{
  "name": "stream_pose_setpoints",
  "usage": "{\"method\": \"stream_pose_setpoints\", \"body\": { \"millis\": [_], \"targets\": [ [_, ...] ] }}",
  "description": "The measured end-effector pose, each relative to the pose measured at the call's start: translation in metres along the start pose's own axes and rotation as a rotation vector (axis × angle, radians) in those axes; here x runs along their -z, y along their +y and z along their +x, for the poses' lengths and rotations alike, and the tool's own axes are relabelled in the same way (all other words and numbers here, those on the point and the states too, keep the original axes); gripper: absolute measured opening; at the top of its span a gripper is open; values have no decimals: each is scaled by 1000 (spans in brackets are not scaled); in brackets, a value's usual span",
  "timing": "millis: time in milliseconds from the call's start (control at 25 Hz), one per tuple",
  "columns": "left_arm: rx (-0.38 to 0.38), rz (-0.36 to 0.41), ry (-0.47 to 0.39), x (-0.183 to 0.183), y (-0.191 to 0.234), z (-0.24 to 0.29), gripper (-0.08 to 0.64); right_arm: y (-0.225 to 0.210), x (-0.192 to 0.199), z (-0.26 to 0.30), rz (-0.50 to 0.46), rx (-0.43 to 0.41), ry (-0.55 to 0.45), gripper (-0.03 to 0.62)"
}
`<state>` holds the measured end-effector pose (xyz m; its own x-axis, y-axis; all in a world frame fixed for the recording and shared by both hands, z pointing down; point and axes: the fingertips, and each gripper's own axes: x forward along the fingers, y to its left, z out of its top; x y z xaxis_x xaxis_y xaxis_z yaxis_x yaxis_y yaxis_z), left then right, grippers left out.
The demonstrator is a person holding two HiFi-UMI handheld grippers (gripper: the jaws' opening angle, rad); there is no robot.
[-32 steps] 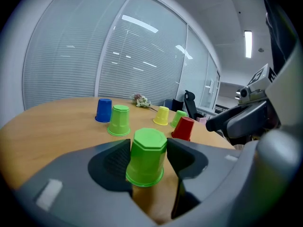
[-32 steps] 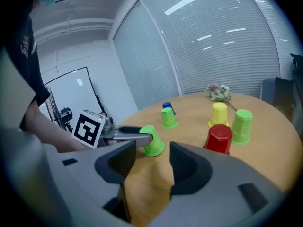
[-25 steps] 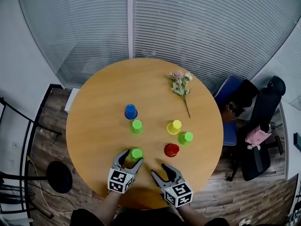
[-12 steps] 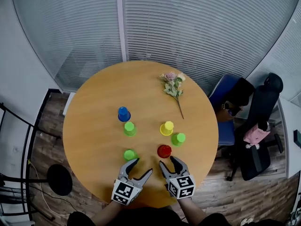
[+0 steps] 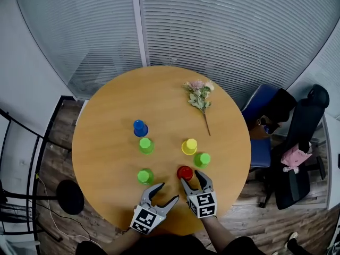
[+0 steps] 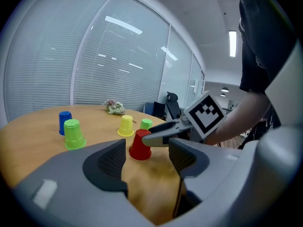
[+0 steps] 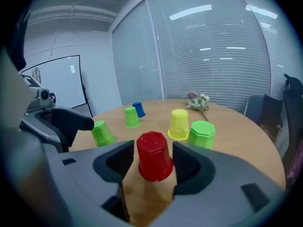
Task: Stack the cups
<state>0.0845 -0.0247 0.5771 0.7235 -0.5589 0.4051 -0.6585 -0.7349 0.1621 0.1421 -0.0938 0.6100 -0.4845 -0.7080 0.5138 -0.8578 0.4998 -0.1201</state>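
Cups, six of them, stand upside down and apart on the round wooden table, none stacked. Each is small and plastic, with its faceted, eight-sided base turned up and its wider rim on the wood.

The red cup is closest to the table's near edge. It stands between the jaws of the right gripper. Those jaws have just been opening and are spread wide, one pad on either side of the cup, which rests on the table.

The near green cup is to the left of the red one. The right green cup and the yellow cup stand just beyond the red one, close together. Further out on the left, the far green cup stands beside the blue cup. A flower sprig lies well beyond them all.

The left gripper is beside the right one at the near edge. Its jaws are spread with only bare wood between them.
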Motion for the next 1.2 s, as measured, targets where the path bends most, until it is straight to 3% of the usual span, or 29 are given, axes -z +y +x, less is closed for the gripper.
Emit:
{"method": "stream_pose_setpoints", "body": {
  "millis": [360, 840, 1200],
  "targets": [
    [-42, -38, 7, 7, 6, -3, 270, 0, 5, 15, -69, -36, 27, 224],
    [-145, -85, -12, 19, 29, -49, 270, 77, -12, 36, -142, -178, 12, 224],
    [-206, -117, -34, 20, 49, -73, 270, 96, -8, 54, -172, -188, 35, 224]
  ]
}}
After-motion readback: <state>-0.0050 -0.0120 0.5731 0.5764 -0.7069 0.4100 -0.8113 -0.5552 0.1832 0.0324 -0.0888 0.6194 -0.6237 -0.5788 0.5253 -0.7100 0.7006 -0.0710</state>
